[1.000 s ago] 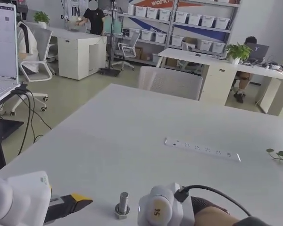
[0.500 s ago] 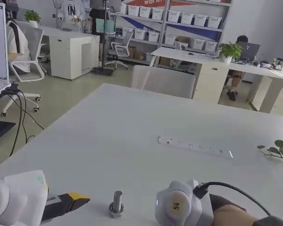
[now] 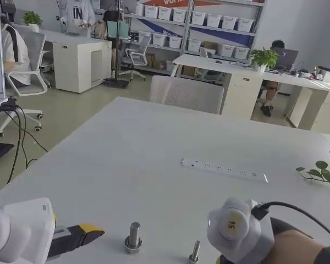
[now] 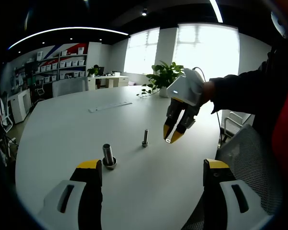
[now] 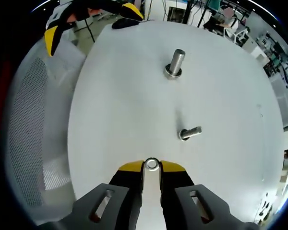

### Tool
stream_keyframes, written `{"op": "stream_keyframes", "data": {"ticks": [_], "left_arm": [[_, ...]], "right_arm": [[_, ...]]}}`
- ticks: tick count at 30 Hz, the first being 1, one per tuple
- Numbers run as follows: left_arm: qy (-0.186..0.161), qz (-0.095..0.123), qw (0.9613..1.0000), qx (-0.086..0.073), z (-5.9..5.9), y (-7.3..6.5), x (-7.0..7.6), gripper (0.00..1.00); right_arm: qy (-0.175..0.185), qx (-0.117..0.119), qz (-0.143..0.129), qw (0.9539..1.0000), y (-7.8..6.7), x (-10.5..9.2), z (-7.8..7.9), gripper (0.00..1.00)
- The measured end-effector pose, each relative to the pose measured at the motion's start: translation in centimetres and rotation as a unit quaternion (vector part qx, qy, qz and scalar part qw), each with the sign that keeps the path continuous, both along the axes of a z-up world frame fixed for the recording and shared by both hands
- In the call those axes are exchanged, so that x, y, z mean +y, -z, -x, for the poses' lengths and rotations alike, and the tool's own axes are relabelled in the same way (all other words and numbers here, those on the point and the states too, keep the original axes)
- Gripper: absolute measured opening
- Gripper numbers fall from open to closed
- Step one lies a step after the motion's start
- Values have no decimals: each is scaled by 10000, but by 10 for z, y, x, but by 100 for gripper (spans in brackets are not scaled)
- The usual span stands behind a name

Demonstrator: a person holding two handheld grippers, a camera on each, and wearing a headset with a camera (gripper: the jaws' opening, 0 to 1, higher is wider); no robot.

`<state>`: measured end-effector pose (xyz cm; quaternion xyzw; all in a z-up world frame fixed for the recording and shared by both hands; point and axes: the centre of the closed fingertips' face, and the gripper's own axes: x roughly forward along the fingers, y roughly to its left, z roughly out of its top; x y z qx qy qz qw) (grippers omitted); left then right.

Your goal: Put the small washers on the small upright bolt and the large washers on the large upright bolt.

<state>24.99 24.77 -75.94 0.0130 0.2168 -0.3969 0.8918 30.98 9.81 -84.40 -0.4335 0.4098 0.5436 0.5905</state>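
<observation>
A: Where was the washer (image 5: 152, 164)?
B: Pinched btwn the tips of the R gripper (image 4: 173, 135), jaws narrowed right onto it, ring seen face-on in the right gripper view. It was up in the air, off the desk (image 3: 154, 159).
A: And vs the large bolt (image 3: 133, 237)?
B: Large bolt stood upright on the desk w/ a wider collar at its base. Head or washer, couldn't tell. Small bolt (image 3: 194, 252) stood just beside it, not touching, on the R gripper's side. R gripper w/ the washer hung past the small bolt, farther from the large bolt, touching neither.
A: L gripper (image 4: 152, 167)?
B: On the opposite side of the large bolt, near it but apart, low over the desk. Jaws were wide, nothing btwn them.
A: Anything else on the desk?
B: White power strip (image 3: 224, 169) lay well beyond the large bolt, toward the far side. Some plant leaves (image 3: 319, 173) showed farther off again, on the R gripper's side.
</observation>
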Motion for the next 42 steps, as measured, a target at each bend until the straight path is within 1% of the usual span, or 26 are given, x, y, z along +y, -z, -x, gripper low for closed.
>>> {"op": "stream_keyframes", "data": {"ticks": [5, 9, 14, 16, 20, 26, 29, 36, 39, 42], "left_arm": [[-12, -2, 10000, 1, 0, 0, 0, 87], [-29, -4, 10000, -1, -1, 1, 1, 87], [-31, -3, 10000, 3, -1, 1, 0, 87], [-25, 2, 10000, 13, -1, 1, -1, 87], [-14, 0, 10000, -5, -2, 0, -2, 87], [-11, -7, 10000, -18, -2, -1, -1, 87], [-3, -13, 10000, -25, -2, -1, -1, 87], [-21, -1, 10000, -46, -1, -3, 0, 87], [-29, -6, 10000, -36, -1, -3, 1, 87], [-56, 0, 10000, -41, 0, -4, 2, 87]], "right_arm": [[50, -99, -28, 9999, -9, -1, -11, 13], [46, -172, -59, 9998, -18, 0, -15, 13], [7, -328, -134, 9994, -35, 3, -23, 13], [-2, -380, -175, 9991, -43, 5, -25, 13], [-43, -555, -227, 9982, -60, 8, -32, 13], [-186, -792, -221, 9964, -82, 12, -39, 13], [-235, -852, -229, 9958, -89, 15, -41, 13], [-390, -953, -178, 9945, -98, 23, -46, 13], [-431, -941, -187, 9945, -99, 27, -48, 13], [-477, -933, -142, 9944, -96, 31, -51, 13]]}}
